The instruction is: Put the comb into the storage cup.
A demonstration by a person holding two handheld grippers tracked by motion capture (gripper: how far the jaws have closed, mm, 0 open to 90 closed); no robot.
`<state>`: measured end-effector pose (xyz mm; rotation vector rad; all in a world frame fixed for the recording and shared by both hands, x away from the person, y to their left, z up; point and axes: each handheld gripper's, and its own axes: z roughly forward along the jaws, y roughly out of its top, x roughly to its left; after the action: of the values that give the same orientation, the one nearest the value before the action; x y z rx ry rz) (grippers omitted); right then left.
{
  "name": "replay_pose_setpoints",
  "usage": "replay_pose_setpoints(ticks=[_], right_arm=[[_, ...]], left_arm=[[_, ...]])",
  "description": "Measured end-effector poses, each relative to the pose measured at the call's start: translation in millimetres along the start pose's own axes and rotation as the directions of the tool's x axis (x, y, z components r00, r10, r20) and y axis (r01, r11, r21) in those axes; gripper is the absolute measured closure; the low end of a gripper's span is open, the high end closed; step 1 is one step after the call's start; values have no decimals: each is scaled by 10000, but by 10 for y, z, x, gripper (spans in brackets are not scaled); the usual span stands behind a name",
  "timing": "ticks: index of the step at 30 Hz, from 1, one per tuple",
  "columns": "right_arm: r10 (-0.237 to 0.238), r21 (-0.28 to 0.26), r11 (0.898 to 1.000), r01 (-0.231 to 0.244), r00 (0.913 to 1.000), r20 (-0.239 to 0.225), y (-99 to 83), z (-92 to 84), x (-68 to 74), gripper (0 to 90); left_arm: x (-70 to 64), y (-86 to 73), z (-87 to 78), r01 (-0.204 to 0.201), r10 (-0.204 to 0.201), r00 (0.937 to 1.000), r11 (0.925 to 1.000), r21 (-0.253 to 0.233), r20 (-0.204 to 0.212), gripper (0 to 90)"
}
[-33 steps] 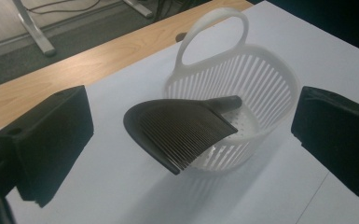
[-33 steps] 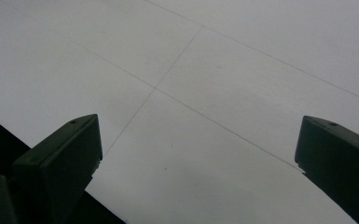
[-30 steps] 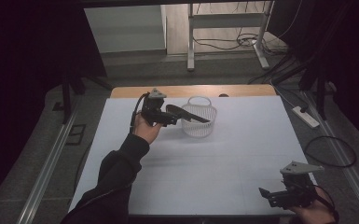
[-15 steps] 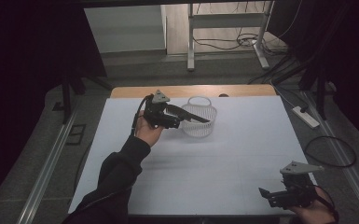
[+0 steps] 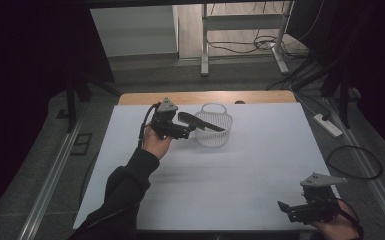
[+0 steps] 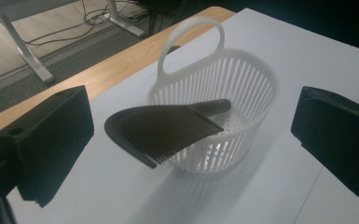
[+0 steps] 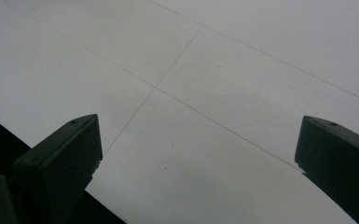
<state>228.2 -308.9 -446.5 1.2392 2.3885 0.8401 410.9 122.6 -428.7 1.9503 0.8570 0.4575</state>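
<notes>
Comb [image 6: 168, 128] rests across the basket [image 6: 242, 84] rim; left gripper [image 6: 191, 140] jaws wide apart, touching nothing; right gripper [image 7: 198, 158] likewise.

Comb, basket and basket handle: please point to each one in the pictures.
comb [image 6: 168, 128]: left gripper view, on the middle of its dark teeth.
basket [image 6: 256, 81]: left gripper view, on its slotted white side wall.
basket handle [image 6: 193, 25]: left gripper view, on the top of the white loop.
</notes>
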Motion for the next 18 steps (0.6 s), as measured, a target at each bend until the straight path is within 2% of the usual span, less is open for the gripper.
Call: replay_pose_setpoints(ticks=[5, 15, 18], right_arm=[[4, -10, 10000, -4, 10000, -3, 0, -1, -1, 9], [81, -106, 9999, -81, 10000, 10, -2, -9, -7, 0], [82, -145, 9999, -82, 10000, 9, -3, -13, -7, 0]], left_arm=[[18, -49, -49, 212, -212, 9998, 9998, 0, -6, 0], [4, -196, -84, 193, -191, 9997, 9998, 100, -141, 0], [3, -197, -97, 122, -119, 9997, 9998, 138, -190, 0]])
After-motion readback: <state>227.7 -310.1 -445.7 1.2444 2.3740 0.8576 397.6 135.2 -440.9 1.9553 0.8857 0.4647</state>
